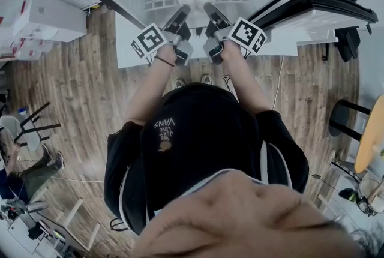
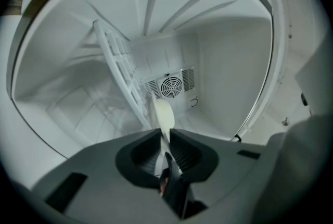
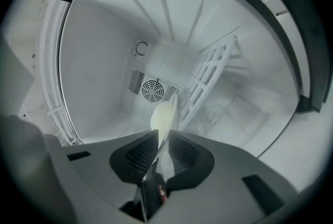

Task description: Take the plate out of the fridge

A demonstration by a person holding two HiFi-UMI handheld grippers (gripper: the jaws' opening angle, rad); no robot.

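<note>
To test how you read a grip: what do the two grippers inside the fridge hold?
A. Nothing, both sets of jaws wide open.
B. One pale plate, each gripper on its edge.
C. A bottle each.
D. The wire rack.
B: in each gripper view the plate stands edge-on between the jaws, with the left gripper and the right gripper closed on it.
</note>
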